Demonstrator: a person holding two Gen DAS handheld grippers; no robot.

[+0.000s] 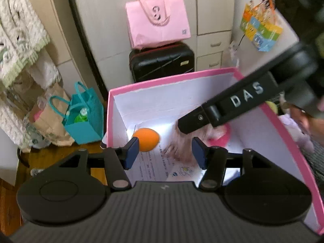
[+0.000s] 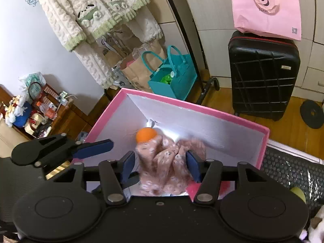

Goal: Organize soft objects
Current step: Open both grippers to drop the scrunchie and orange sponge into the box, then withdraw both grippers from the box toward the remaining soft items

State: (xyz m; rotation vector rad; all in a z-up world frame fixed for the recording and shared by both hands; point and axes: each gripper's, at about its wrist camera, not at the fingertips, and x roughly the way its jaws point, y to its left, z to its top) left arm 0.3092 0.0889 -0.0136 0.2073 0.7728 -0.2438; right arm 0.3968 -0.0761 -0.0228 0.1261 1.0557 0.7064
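In the right wrist view, the right gripper [image 2: 161, 167] is seen spread wide over the pink box [image 2: 222, 115], its blue pads on either side of a pink floral cloth [image 2: 162, 162] without pressing it. The cloth is bunched on the box floor, and an orange ball [image 2: 146, 134] is touching its far edge. The left gripper [image 1: 165, 152] is likewise held released above the near part of the box, nothing between its pads. Printed paper [image 1: 154, 166] is spread on the box floor. Beyond the box, a teal bag [image 2: 176, 77] is stood on the wooden floor, and farther off a black suitcase [image 2: 263, 77] is topped by a pink tote [image 2: 267, 8].
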